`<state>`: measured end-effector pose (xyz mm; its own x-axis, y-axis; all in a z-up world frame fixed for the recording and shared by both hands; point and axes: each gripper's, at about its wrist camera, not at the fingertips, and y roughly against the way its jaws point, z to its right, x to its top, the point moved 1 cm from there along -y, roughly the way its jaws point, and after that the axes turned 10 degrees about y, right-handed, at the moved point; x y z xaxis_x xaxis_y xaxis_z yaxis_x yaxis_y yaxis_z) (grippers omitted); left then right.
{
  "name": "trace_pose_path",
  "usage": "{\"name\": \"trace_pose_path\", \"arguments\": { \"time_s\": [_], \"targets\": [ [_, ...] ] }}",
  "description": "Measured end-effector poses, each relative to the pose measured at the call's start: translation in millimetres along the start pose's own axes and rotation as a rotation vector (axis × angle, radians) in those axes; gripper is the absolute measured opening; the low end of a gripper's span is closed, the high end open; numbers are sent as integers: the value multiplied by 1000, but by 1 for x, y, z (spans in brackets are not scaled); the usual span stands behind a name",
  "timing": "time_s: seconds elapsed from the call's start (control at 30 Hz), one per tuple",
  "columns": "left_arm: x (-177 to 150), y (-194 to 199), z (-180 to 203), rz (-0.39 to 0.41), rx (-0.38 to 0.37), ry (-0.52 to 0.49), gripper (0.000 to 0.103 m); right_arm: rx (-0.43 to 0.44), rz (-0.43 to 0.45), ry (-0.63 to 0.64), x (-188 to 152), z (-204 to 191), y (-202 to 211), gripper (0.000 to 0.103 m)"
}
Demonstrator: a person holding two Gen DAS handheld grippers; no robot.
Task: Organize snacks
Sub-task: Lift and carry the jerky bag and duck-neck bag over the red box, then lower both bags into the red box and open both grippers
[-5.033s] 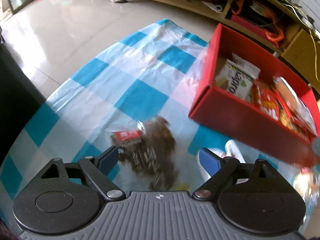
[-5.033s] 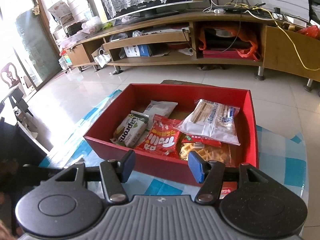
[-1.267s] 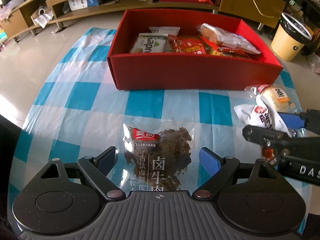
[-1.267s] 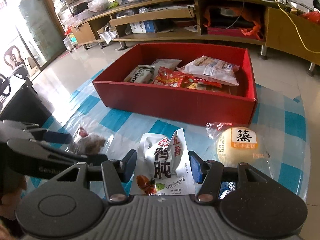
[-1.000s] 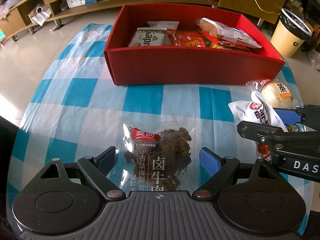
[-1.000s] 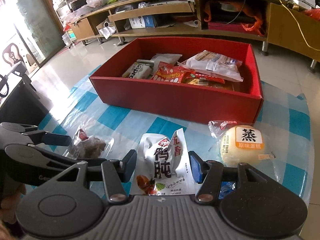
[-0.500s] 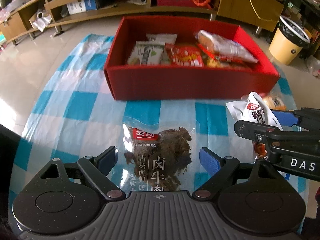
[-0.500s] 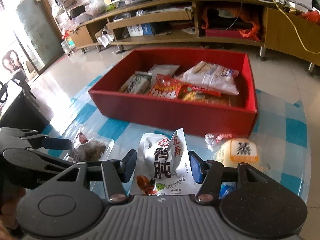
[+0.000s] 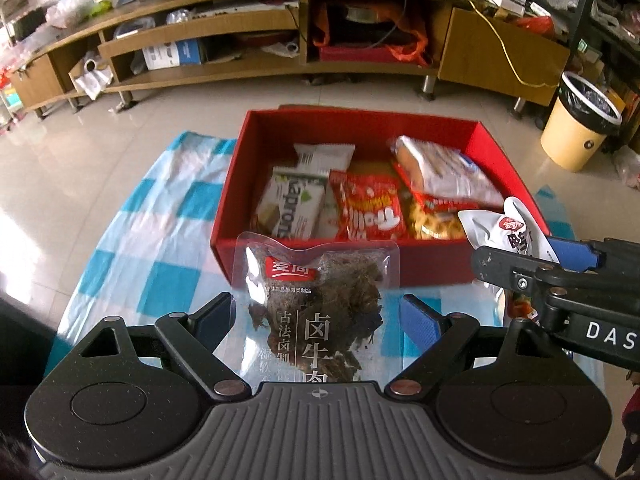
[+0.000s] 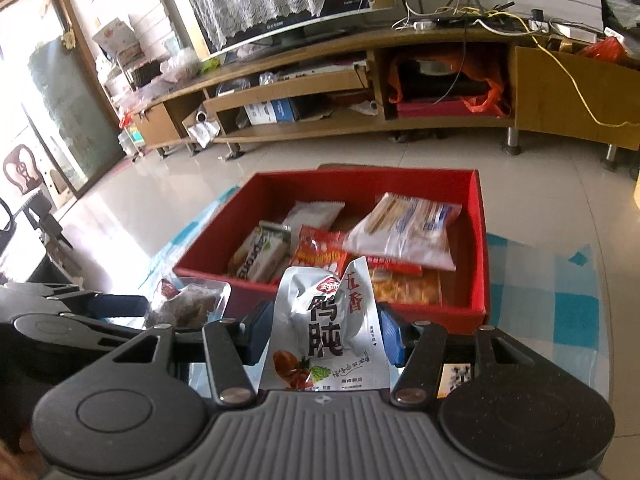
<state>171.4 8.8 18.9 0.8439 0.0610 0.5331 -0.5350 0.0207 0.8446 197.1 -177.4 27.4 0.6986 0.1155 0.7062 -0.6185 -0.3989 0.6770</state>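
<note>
A clear packet of dark dried beef (image 9: pixel 320 288) hangs off the cloth, with my left gripper (image 9: pixel 316 314) shut on its sides. My right gripper (image 10: pixel 325 334) is shut on a white duck-snack pouch (image 10: pixel 326 320). That pouch (image 9: pixel 508 228) also shows at the right of the left wrist view. Both packets hang just in front of the near wall of the red box (image 9: pixel 432 266). Inside the box lie a green-white wafer pack (image 9: pixel 292 208), a red bag (image 9: pixel 370 208) and a white bread bag (image 9: pixel 444 176). The beef packet (image 10: pixel 188 304) shows at the left of the right wrist view.
A blue and white checked cloth (image 9: pixel 160 216) covers the table under the box. A bun packet (image 10: pixel 456 376) lies below my right gripper, mostly hidden. Beyond are a tiled floor, a long wooden TV cabinet (image 9: pixel 240 28) and a yellow bin (image 9: pixel 580 128).
Both grippers have risen with their packets off the cloth and come closer to the red box. The views have tilted up, so more of the cabinet shows.
</note>
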Motion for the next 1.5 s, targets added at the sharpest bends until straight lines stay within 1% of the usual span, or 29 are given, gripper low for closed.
{"name": "trace_pose_path", "arguments": {
  "time_s": [0.5, 0.73, 0.97, 1.4, 1.5],
  "targets": [
    [40, -11, 9, 65, 10, 6, 91, 1, 67, -21, 31, 14, -11, 54],
    [58, -21, 12, 87, 19, 10, 91, -1, 81, -38, 43, 23, -25, 54],
    [76, -32, 10, 112, 37, 35, 91, 10, 107, -58, 56, 27, -38, 55],
    [83, -57, 9, 99, 72, 48, 91, -3, 84, -53, 58, 30, -61, 55],
    [83, -62, 8, 95, 89, 48, 91, -8, 75, -53, 58, 27, -64, 55]
  ]
}}
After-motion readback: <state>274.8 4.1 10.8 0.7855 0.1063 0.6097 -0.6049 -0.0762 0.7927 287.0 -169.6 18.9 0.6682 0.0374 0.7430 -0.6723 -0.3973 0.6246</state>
